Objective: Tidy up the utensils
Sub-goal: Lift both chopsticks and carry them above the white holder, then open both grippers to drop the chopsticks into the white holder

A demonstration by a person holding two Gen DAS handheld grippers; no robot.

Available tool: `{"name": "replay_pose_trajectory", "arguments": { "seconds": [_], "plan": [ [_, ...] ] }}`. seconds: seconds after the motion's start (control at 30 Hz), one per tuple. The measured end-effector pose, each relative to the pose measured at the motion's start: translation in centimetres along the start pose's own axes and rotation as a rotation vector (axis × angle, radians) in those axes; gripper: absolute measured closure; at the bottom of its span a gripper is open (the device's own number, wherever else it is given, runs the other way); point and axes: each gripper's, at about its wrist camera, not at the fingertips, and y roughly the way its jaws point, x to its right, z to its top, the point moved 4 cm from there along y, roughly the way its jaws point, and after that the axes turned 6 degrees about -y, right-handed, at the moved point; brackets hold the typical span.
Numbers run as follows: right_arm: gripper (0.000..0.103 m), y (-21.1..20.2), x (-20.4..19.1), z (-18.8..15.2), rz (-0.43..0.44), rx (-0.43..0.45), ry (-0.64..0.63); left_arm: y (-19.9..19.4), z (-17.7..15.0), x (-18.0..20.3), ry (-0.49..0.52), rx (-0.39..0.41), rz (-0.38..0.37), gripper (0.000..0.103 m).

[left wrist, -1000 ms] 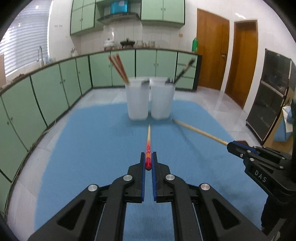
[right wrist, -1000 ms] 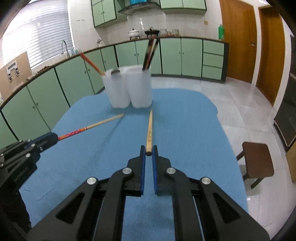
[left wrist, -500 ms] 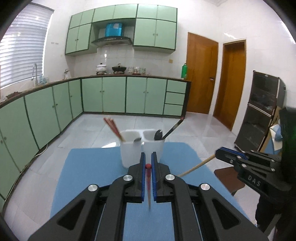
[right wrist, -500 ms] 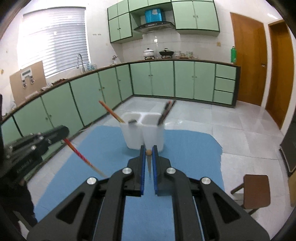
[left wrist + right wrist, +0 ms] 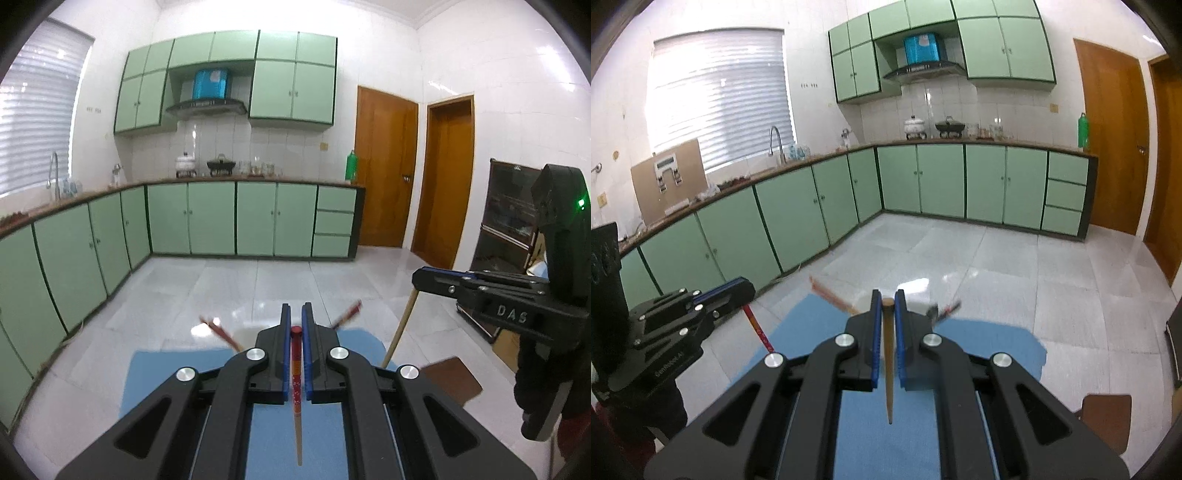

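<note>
My left gripper [image 5: 296,328] is shut on the red-patterned end of a chopstick [image 5: 296,387], which hangs tip-down over the blue mat [image 5: 159,373]. My right gripper [image 5: 888,306] is shut on the plain wooden chopstick [image 5: 888,369], also hanging tip-down. Each gripper shows in the other's view, the right one [image 5: 421,275] with its chopstick [image 5: 399,332], the left one [image 5: 746,286] with its chopstick [image 5: 759,328]. The white holder cups are almost hidden behind the fingers; only red chopstick ends [image 5: 218,330] and a dark utensil tip [image 5: 947,308] stick out.
The blue mat [image 5: 997,350] covers the table below both grippers. A brown stool [image 5: 1104,417] stands to the right of the table. Green cabinets [image 5: 210,221] line the far walls across a tiled floor.
Both grippers have lifted their chopsticks off the mat and tilted up, so the chopsticks now hang tip-down. The holder cups have dropped out of sight behind the fingers.
</note>
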Motion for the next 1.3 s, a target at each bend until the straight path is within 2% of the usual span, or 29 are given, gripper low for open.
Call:
{"name": "replay_pose_trajectory", "arguments": {
  "seconds": [0.3, 0.47, 0.63, 0.87, 1.07, 1.23, 1.3],
  "plan": [
    [0.097, 3.7, 2.3, 7.9, -0.060, 0.103, -0.006, 3.2, 8.2, -1.3, 0.029, 0.177, 0.055, 0.097],
    [0.097, 7.7, 4.2, 9.3, -0.100, 0.097, 0.004, 7.1, 9.8, -1.6, 0.042, 0.212, 0.078, 0.097],
    [0.097, 12.1, 5.4, 7.6, -0.112, 0.059, 0.013, 11.7, 8.0, -2.5, 0.036, 0.192, 0.095, 0.097],
    [0.097, 15.9, 5.2, 4.2, -0.102, -0.012, 0.015, 16.0, 4.6, -4.5, -0.015, 0.085, 0.092, 0.097],
    [0.097, 17.7, 4.6, 1.4, -0.099, -0.079, 0.002, 18.2, 1.8, -5.9, -0.016, -0.009, 0.109, 0.097],
    [0.094, 18.2, 4.5, -0.3, -0.101, -0.126, 0.007, 18.5, 0.5, -6.5, -0.016, -0.053, 0.117, 0.096],
    [0.088, 17.6, 4.5, -0.4, -0.110, -0.115, 0.006, 17.7, 0.5, -6.5, -0.023, -0.048, 0.111, 0.084]
  ]
}}
